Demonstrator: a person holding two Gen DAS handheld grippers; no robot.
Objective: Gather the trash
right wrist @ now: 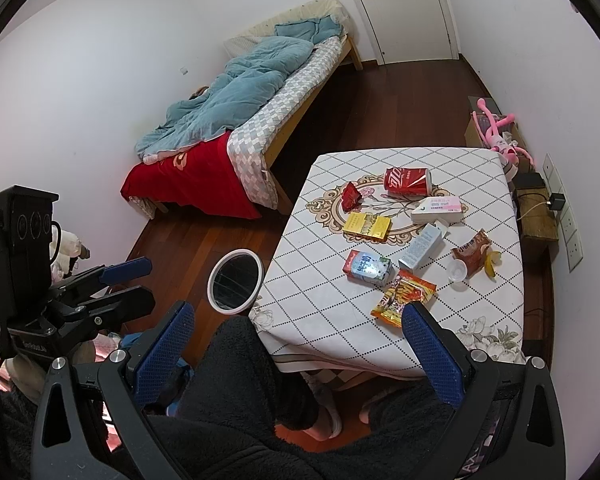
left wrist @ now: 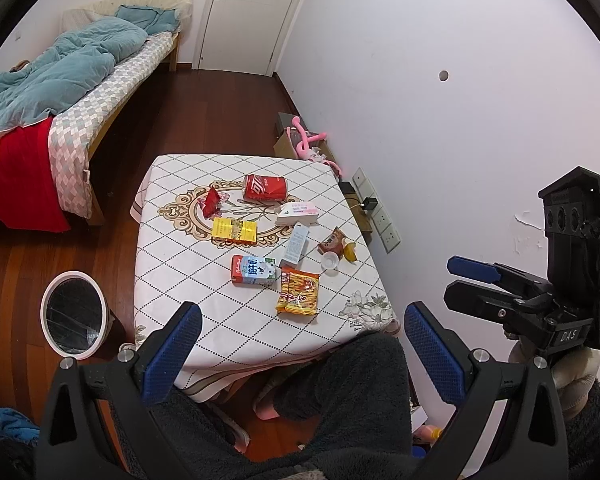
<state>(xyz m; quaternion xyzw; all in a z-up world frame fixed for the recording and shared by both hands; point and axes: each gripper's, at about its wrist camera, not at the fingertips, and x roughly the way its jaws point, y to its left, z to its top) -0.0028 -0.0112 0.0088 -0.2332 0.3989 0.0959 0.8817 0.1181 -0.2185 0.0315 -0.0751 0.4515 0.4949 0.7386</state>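
Observation:
Trash lies on the table [left wrist: 204, 280]: a red can [left wrist: 265, 189] on its side, a red wrapper [left wrist: 211, 201], a yellow box [left wrist: 234, 231], a milk carton [left wrist: 253, 270], an orange snack bag [left wrist: 298, 293], a pale blue box [left wrist: 296, 243], a white-pink box [left wrist: 297, 213], a brown wrapper [left wrist: 332, 241], a banana peel [left wrist: 349, 251] and a small white cup [left wrist: 329, 261]. A white-rimmed bin [left wrist: 74, 313] stands on the floor left of the table. My left gripper [left wrist: 300, 344] is open and empty, held above the table's near edge. My right gripper [right wrist: 296, 344] is open and empty, also high and near.
A bed [left wrist: 68, 92] with a blue duvet stands at the far left. A door [left wrist: 248, 12] is at the back. A box with a pink toy [left wrist: 308, 144] and wall sockets [left wrist: 376, 212] lie right of the table. The person's dark-clad legs [left wrist: 332, 392] are below.

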